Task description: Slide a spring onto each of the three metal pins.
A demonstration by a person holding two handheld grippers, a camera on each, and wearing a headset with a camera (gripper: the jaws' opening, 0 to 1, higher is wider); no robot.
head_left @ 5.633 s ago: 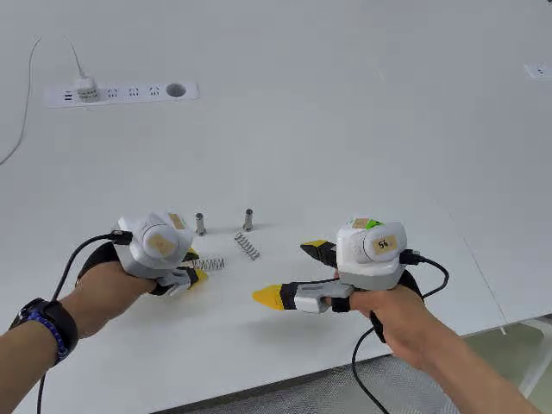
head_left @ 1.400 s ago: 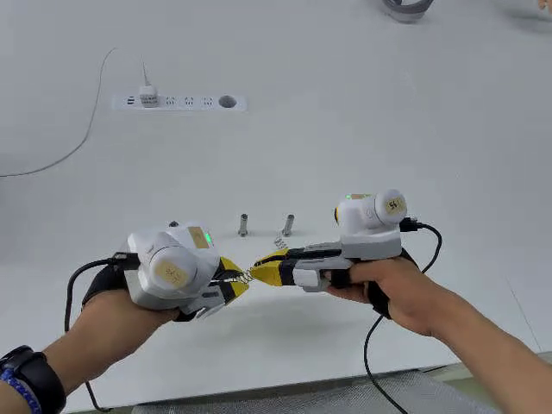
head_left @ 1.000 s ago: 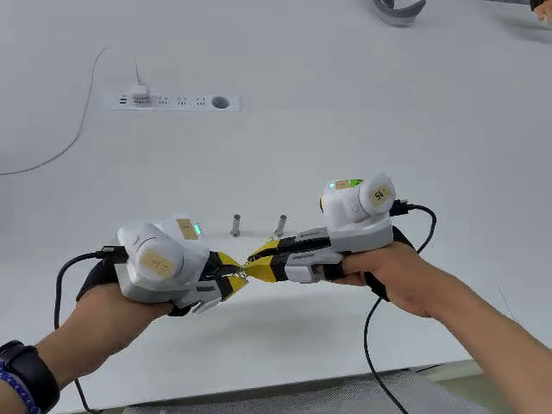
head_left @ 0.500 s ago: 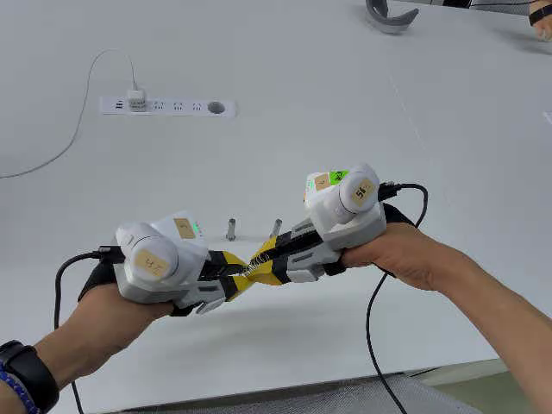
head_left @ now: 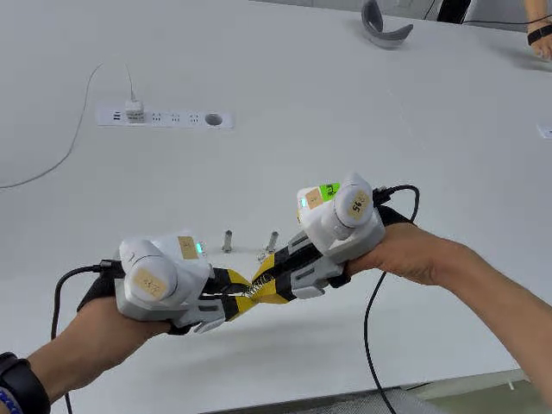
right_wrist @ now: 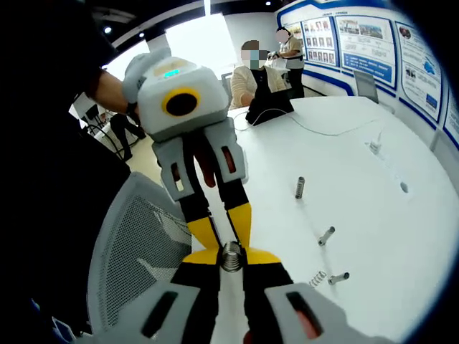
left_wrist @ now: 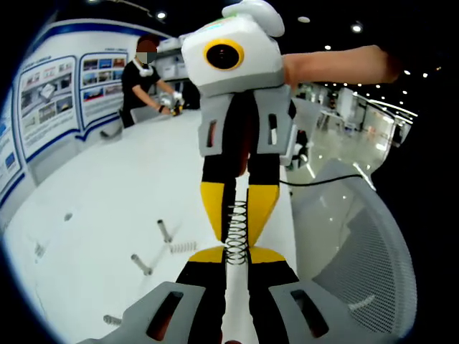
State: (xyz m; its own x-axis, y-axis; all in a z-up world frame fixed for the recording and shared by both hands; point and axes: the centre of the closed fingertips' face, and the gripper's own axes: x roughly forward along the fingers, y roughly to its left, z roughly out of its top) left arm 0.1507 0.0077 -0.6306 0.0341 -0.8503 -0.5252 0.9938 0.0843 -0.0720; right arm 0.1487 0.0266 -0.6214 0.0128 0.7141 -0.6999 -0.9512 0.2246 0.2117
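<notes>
A small metal spring (head_left: 249,291) is held in the air between the two grippers, which meet tip to tip above the white table (head_left: 362,112). My left gripper (head_left: 238,290) is shut on one end of the spring (left_wrist: 237,233). My right gripper (head_left: 260,283) faces it and is shut on the other end (right_wrist: 230,256). Three short metal pins lie or stand on the table beyond: (left_wrist: 164,230), (left_wrist: 140,264), (left_wrist: 112,319). Two of the pins (head_left: 228,240) (head_left: 272,241) appear just past the grippers. A second spring (left_wrist: 183,247) lies near them.
A white power strip (head_left: 164,117) with a plug and cable sits at the back left. A grey curved object (head_left: 384,21) lies at the far edge. The table's front edge (head_left: 285,392) runs just below my hands. A mesh chair (right_wrist: 143,236) and people appear in the gripper views.
Earlier the spring lay on the table beside the left gripper, with the right gripper open and apart. Now it is lifted and both grippers meet on it; the right gripper has tilted up.
</notes>
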